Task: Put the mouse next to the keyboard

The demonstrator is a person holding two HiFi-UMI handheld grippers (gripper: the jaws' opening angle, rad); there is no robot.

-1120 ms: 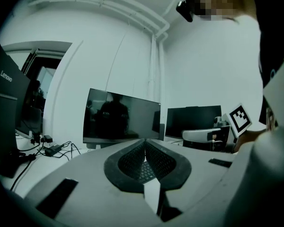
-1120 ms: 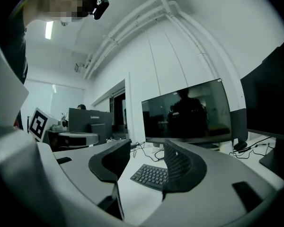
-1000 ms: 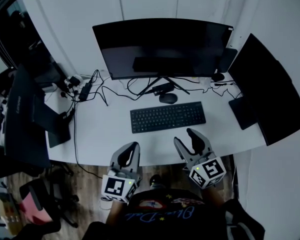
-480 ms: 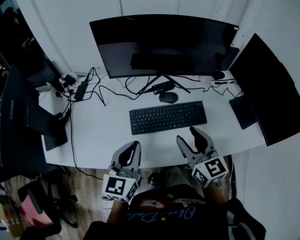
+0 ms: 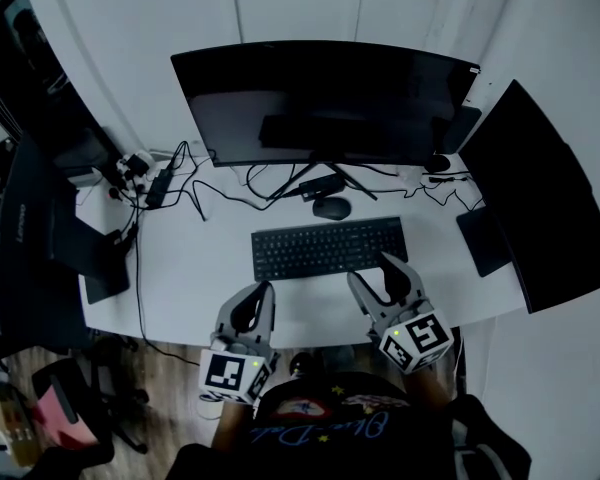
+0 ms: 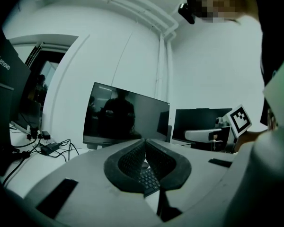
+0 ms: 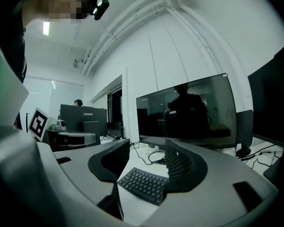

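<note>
The black keyboard [image 5: 330, 248] lies in the middle of the white desk [image 5: 195, 268]. The dark mouse [image 5: 331, 208] sits just behind it, by the monitor's stand. My left gripper [image 5: 253, 311] hovers over the desk's front edge, left of the keyboard. Its jaws are shut with nothing between them, the pads [image 6: 132, 160] meeting in the left gripper view. My right gripper [image 5: 382, 280] is open and empty at the keyboard's front right corner. The keyboard [image 7: 143, 183] shows between its jaws in the right gripper view.
A wide curved monitor [image 5: 325, 103] stands at the back. A second dark screen [image 5: 540, 198] is on the right and a Lenovo screen [image 5: 35, 228] on the left. Tangled cables [image 5: 185, 183] and a power strip lie at back left. A chair [image 5: 65, 398] stands on the floor.
Both grippers have moved forward toward the keyboard; the right one's tips now reach its front edge. Neither gripper's jaws have changed.
</note>
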